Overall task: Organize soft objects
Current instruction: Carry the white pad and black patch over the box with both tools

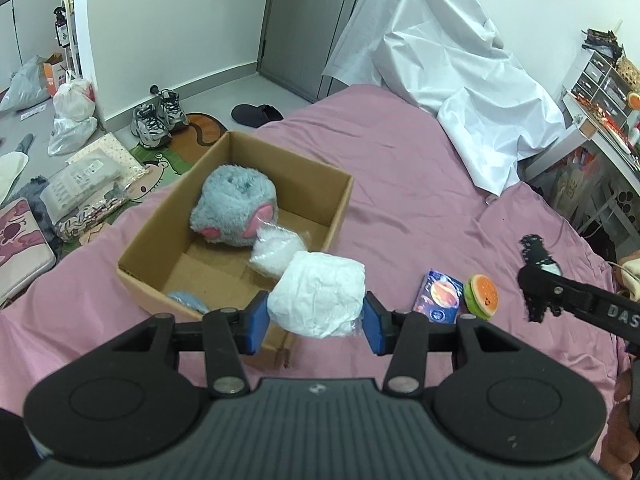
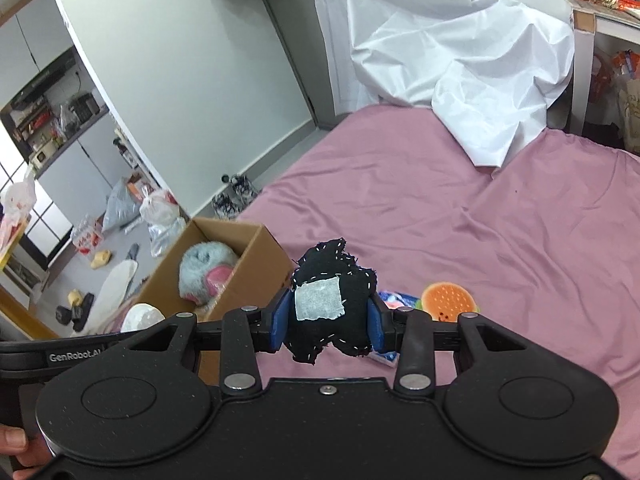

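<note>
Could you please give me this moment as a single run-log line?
left gripper: shut on white bundle, near box | right gripper: shut on black pouch | in box: grey plush | on bed: burger toy

We see a matt, corrugated cardboard box [image 1: 240,216] on a smooth, creased pink cloth sheet [image 1: 420,184]. Inside lies a fluffy grey plush toy [image 1: 234,204] beside a glossy clear plastic bag [image 1: 276,254]. Our left gripper [image 1: 316,318] has matt blue pads [image 1: 256,322] pressing crinkled white paper-like wrap [image 1: 318,298]. Our right gripper [image 2: 331,322] squeezes a rough black cloth pouch [image 2: 332,304] with frayed edges.
</note>
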Demonstrator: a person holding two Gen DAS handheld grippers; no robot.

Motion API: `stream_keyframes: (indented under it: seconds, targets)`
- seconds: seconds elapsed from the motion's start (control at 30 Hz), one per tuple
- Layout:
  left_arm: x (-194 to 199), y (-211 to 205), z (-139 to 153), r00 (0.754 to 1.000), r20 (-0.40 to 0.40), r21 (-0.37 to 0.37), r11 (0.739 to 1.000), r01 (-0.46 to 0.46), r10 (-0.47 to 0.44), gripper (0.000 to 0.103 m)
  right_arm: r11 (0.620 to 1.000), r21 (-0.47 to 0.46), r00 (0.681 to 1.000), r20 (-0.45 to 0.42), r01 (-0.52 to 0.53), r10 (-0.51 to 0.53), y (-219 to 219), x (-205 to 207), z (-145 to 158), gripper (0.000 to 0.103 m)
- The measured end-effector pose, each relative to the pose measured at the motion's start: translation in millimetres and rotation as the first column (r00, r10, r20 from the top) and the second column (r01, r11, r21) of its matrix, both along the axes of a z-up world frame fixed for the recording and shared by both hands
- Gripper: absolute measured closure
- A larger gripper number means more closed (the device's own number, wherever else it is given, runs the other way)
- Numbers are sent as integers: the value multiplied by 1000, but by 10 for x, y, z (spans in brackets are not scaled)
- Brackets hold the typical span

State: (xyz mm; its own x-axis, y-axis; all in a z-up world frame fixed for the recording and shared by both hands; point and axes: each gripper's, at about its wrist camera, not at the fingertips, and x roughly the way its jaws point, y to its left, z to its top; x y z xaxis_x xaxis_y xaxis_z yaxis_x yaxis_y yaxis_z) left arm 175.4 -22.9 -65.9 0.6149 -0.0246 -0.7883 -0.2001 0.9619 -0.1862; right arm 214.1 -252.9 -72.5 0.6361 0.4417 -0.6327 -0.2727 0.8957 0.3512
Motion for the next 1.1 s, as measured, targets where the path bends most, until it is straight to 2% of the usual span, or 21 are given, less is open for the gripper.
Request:
stream_keyframes:
  seconds: [0.6, 0.9, 1.1]
  targets:
    - [302, 472, -134, 997, -38, -5, 998, -67, 67, 56, 997, 68, 999, 41, -39, 36, 342, 35, 97, 64]
    - [421, 847, -336, 990, -75, -7, 992, -124, 123, 55, 995, 65, 997, 38, -72, 70, 652, 108, 52, 64]
    - [505, 925, -425, 990, -98, -8, 994, -105, 103, 53, 994, 53, 995, 34, -95, 93, 832, 134, 21, 64]
